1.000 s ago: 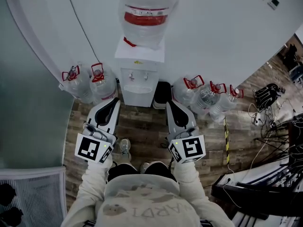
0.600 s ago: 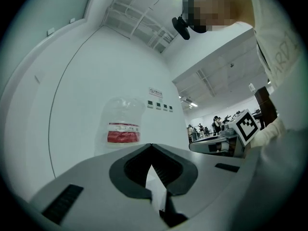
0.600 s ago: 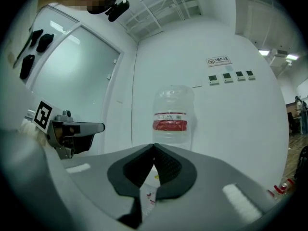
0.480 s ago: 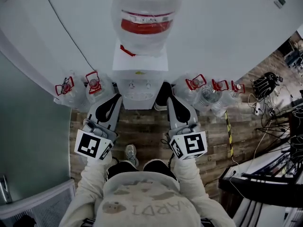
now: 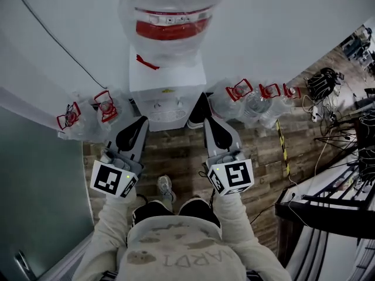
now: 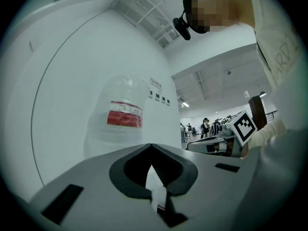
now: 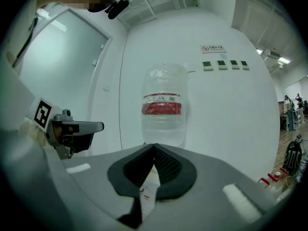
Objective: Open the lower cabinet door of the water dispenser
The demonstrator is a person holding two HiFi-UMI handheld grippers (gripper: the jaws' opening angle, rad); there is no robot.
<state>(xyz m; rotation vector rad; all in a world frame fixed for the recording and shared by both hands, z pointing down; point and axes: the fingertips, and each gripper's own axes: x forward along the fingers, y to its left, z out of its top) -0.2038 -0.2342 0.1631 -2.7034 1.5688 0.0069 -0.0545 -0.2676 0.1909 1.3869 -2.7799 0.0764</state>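
The water dispenser (image 5: 167,89) stands against the white wall (image 5: 281,34), straight ahead of the person, with a clear bottle (image 5: 170,13) banded in red upturned on its top. From the head view its front is seen steeply from above, so only the tap recess shows; the lower cabinet door beneath it is too foreshortened to tell whether it is open or closed. The left gripper (image 5: 141,122) and the right gripper (image 5: 207,122) are held side by side, pointing level at the dispenser, one toward each of its sides, close to it but not touching. Each gripper's own view shows its jaws together at the tips with nothing between them – left gripper (image 6: 151,146), right gripper (image 7: 154,146) – and the bottle beyond them. Spare water jugs (image 5: 88,113) with red handles sit on the wood floor (image 5: 181,154) on both sides of the dispenser – a tangle of cables (image 5: 322,81) lies further right.
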